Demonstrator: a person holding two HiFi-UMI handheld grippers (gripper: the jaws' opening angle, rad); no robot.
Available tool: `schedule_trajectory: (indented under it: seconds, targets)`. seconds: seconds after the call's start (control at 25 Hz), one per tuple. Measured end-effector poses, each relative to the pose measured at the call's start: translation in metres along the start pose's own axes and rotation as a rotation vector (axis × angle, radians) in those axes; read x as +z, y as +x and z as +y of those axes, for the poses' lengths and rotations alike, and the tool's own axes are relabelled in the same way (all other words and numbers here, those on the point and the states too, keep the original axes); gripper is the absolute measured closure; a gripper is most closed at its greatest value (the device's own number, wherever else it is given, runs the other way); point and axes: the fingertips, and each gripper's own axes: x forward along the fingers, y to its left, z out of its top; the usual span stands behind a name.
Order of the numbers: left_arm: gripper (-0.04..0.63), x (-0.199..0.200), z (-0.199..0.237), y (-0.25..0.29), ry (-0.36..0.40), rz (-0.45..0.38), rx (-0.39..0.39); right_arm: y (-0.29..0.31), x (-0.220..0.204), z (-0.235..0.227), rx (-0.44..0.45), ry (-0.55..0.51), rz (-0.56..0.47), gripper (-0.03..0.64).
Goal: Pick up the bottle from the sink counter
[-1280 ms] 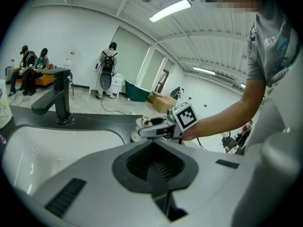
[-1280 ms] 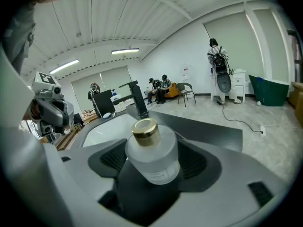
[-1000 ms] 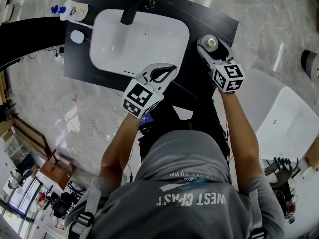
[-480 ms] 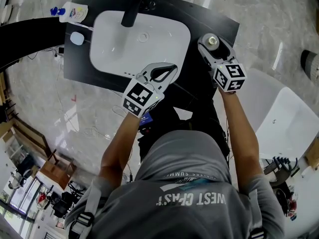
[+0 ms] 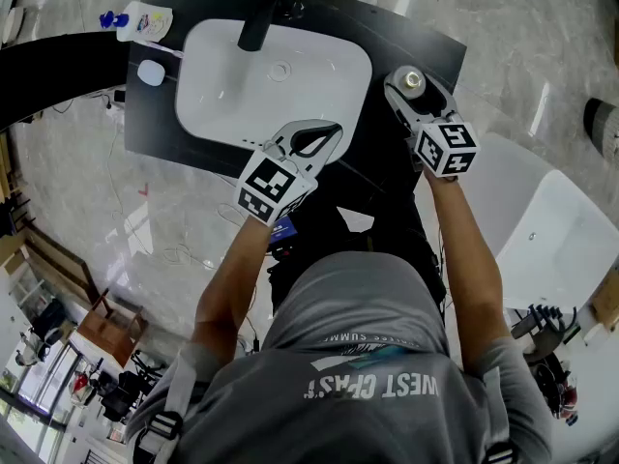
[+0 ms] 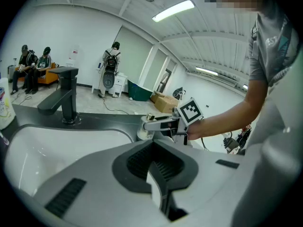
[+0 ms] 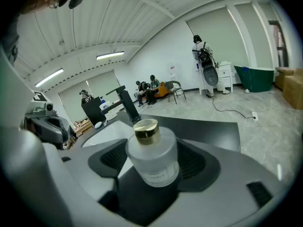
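In the last second almost nothing has moved: your right hand-held gripper (image 5: 410, 87) stays pinching the frosted bottle (image 7: 152, 160), which stands on the table (image 5: 435, 42), right of the sink (image 5: 222, 95). The left hand-held gripper (image 5: 335, 131) is pressed together, empty. I think lifting comes next.

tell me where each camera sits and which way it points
Head view: on the person's head, facing down at the sink and counter; shows left arm, right arm, left gripper, right gripper.
Left gripper view: on the left gripper, looking along its shut jaws over the sink to the faucet; shows the right arm.
Right gripper view: on the right gripper, looking along jaws flanking the bottle; shows the left gripper.
Shared: all show the faucet.
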Motion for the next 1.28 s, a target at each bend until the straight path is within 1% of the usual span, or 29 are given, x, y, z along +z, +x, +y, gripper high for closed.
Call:
schedule_trajectory:
  seconds: [0.36, 0.64, 1.0, 1.16, 1.28]
  targets:
    - [0.594, -0.008, -0.006, 0.006, 0.001, 0.017, -0.007, -0.008, -0.003, -0.003, -0.008, 0.031, -0.008, 0.288]
    - [0.594, -0.018, -0.007, 0.008, -0.009, 0.032, -0.005, -0.017, -0.009, -0.008, -0.019, 0.097, -0.026, 0.288]
    - [0.594, -0.021, -0.022, 0.014, -0.009, 0.033, -0.021, -0.021, -0.012, -0.011, -0.021, 0.112, -0.036, 0.288]
    - [0.594, -0.023, -0.026, 0.019, 0.004, 0.043, -0.033, -0.024, -0.012, -0.013, -0.022, 0.099, -0.036, 0.288]
    - [0.594, -0.02, -0.03, 0.02, 0.014, 0.042, -0.035, -0.03, -0.014, -0.018, -0.027, 0.127, -0.046, 0.288]
